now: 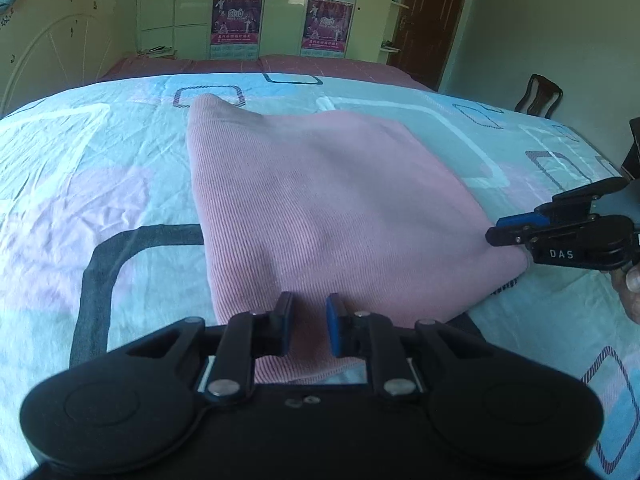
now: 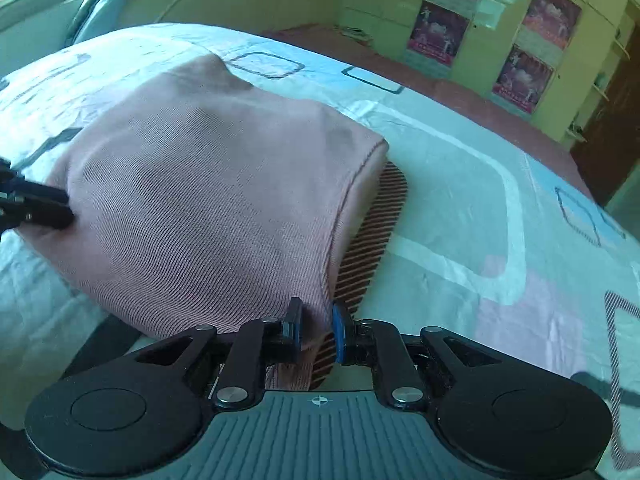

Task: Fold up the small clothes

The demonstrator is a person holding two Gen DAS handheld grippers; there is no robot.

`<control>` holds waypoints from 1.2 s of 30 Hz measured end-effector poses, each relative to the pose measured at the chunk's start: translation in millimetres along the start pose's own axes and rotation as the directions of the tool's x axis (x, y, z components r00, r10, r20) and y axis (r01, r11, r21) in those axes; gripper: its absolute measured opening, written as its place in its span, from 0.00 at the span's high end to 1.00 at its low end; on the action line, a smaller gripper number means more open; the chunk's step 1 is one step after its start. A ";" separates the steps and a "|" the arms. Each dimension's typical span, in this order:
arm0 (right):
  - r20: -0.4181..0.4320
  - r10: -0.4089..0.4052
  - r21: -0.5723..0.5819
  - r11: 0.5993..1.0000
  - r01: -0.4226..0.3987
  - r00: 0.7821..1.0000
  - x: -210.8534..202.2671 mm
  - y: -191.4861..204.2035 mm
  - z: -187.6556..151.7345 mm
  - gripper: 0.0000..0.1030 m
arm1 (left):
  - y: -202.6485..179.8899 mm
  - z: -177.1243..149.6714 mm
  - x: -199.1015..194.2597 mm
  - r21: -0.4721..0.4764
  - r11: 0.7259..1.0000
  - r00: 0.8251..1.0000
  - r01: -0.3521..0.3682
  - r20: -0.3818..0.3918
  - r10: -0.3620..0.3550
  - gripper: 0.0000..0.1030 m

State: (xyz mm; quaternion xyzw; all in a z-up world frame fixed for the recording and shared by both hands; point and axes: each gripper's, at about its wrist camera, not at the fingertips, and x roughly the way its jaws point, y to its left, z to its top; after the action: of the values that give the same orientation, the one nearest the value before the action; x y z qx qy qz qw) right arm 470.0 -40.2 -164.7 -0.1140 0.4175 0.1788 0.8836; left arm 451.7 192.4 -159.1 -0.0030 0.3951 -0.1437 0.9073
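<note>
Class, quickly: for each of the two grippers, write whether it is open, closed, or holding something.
Left gripper: closed, its fingers pinching the near edge of the pink garment.
Right gripper: closed on the same garment's near corner.

Right claw [image 2: 316,330] pinches the pink garment [image 2: 208,200] on the bedsheet [image 2: 460,208].

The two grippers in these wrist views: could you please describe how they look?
Both are matte black with linkage arms on silver pivot pins and round side housings. The left gripper has blue-padded fingers. The right gripper looks the same, with a ribbed grey plate and a crosshair mark at its base; white "DAS" lettering shows on its side.
</note>
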 end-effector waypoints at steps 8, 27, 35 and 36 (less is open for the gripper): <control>0.015 -0.004 0.023 1.000 0.003 1.000 0.5 0.2 -7.5 0.87 | -6.8 -1.9 0.6 -0.024 0.998 0.999 -0.053 0.004 0.053 0.85; 0.091 0.061 0.108 0.992 -0.071 0.994 -52.7 -9.1 -18.3 0.87 | -42.3 -10.9 -35.3 -0.056 0.983 0.983 -0.175 0.051 0.178 0.55; 0.248 0.015 0.233 0.970 -0.074 0.969 -121.5 -16.2 -65.7 0.00 | -82.8 -45.4 -97.1 -0.177 0.948 0.933 -0.266 0.198 0.299 0.00; 0.251 0.020 0.245 0.966 -0.084 0.968 -128.6 -16.5 -70.2 0.00 | -87.5 -47.5 -105.4 -0.178 0.948 0.931 -0.265 0.211 0.300 0.00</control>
State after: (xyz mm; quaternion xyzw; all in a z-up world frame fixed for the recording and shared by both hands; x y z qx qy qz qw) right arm 352.4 -108.2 -107.6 0.0341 0.3270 0.1601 0.9308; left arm 326.9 141.4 -105.9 -0.0296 0.2908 0.0192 0.9561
